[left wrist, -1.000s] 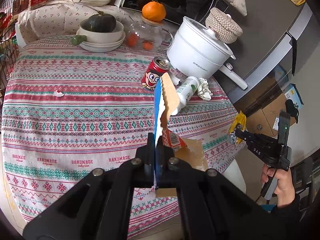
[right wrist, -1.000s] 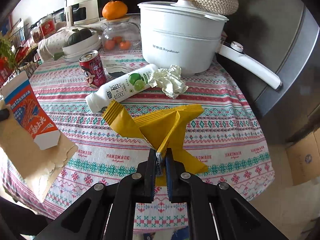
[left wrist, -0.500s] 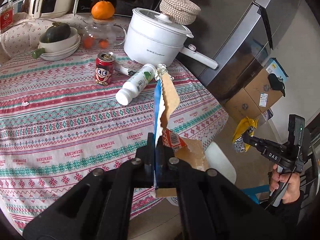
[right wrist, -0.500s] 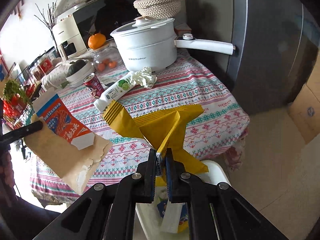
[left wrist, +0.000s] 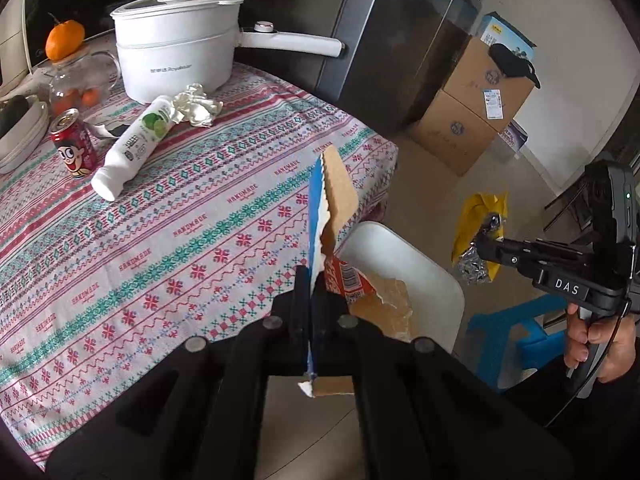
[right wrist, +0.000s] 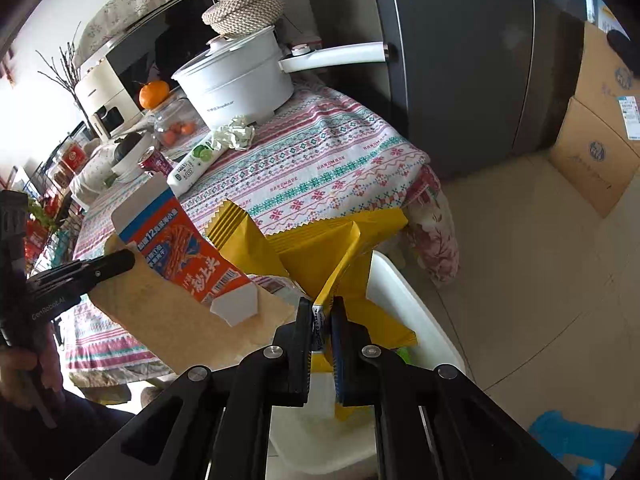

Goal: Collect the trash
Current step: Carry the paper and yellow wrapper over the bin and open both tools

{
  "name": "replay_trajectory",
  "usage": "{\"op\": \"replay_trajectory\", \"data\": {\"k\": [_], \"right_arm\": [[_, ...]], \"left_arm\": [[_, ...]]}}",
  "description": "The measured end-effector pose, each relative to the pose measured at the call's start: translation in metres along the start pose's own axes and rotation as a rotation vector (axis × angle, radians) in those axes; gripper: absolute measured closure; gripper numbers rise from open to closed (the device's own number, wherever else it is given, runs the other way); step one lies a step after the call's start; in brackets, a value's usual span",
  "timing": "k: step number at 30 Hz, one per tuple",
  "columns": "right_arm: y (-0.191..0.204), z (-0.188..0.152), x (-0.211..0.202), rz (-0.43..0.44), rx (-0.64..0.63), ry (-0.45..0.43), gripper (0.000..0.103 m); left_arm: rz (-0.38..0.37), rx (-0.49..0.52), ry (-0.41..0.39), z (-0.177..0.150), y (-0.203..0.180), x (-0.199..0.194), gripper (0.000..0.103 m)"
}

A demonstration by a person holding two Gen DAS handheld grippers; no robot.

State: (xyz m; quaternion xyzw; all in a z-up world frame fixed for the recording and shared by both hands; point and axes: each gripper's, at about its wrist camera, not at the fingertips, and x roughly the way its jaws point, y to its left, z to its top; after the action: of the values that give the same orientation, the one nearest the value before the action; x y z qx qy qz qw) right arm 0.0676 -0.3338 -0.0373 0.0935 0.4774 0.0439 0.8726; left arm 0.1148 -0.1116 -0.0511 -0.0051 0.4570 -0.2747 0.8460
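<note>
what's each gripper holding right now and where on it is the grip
The left gripper pinches a torn cardboard box at its blue edge. The right gripper pinches a yellow snack wrapper by a folded lower corner.

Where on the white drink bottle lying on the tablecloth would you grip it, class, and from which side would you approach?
Grip the white bottle across the middle of its body, coming from above, jaws set across its length. It lies on its side, so the round body offers two opposite flanks. The cap end looks narrower, and the crumpled paper crowds the other end.
</note>
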Motion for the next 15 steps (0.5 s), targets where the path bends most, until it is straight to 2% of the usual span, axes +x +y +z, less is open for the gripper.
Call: {"op": "replay_trajectory", "data": {"k": [6,12,15], "right_arm": [[-0.019,-0.008,0.001,-0.016,0.039,0.016,0.094],[-0.032,-0.012,0.007,-0.034,0.066,0.042,0.094],[-0.033,-0.012,0.008,-0.034,0.070,0.049,0.094]], "left_arm": [[0.007,0.090,0.035,-0.007,-0.029,0.033,0.102],[0.014,0.133,0.069,-0.013,-0.038,0.057,0.100],[-0.003,0.109,0.086,-0.012,-0.035,0.057,0.081]]}}
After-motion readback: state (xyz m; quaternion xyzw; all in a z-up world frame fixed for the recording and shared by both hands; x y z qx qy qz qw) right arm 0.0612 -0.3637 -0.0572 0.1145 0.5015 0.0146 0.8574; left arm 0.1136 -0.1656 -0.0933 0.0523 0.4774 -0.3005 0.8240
